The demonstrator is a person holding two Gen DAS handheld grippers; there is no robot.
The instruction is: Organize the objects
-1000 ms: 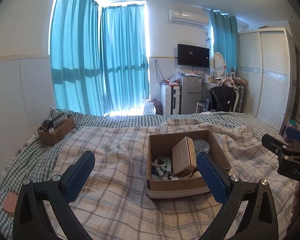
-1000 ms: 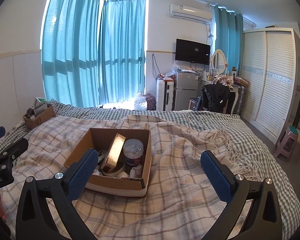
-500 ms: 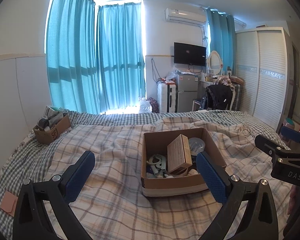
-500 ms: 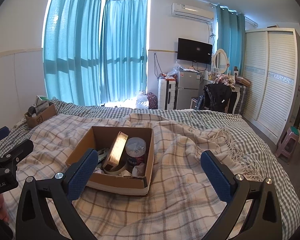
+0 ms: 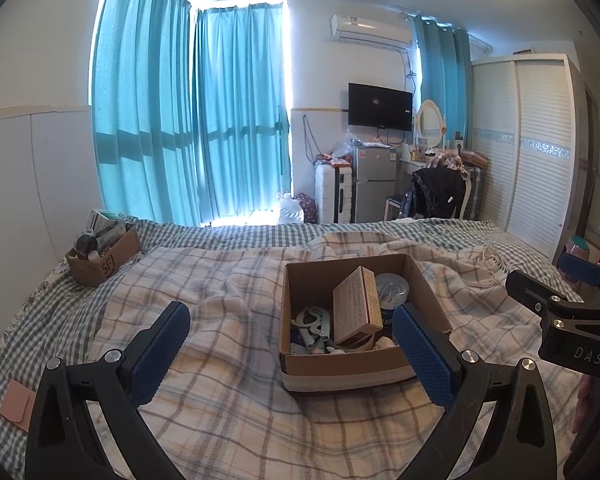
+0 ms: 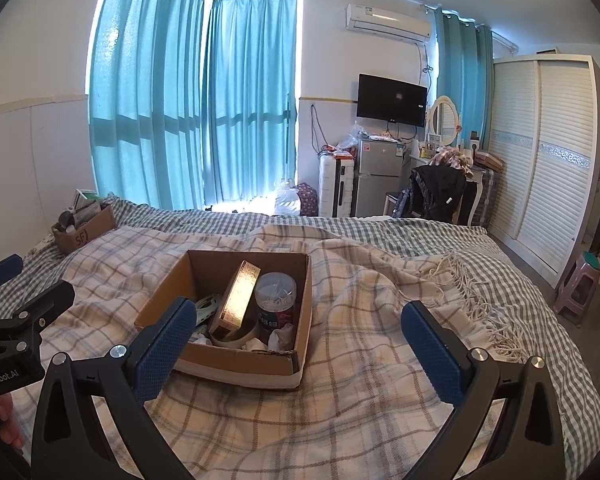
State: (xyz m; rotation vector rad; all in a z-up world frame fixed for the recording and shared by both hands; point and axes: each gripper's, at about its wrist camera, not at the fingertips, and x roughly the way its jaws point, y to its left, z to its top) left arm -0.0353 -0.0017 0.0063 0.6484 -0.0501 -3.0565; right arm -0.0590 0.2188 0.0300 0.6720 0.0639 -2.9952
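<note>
An open cardboard box (image 5: 342, 362) sits on the plaid blanket in the middle of the bed; it also shows in the right wrist view (image 6: 236, 354). It holds a tan carton (image 5: 357, 310), a clear round tub (image 6: 275, 300), pale green hooks (image 5: 312, 320) and a tape roll (image 6: 236, 336). My left gripper (image 5: 292, 344) is open and empty above the blanket, its right finger in front of the box. My right gripper (image 6: 300, 348) is open and empty, its left finger in front of the box.
A second cardboard box (image 5: 104, 258) full of small items stands at the bed's far left corner. A pink pad (image 5: 16, 402) lies at the left edge. A wardrobe (image 6: 540, 160), a stool (image 6: 578, 280), a chair and a fridge stand beyond the bed.
The left view has drifted so the box sits slightly further left and further off. The right view is nearly unchanged. Both grippers stay open.
</note>
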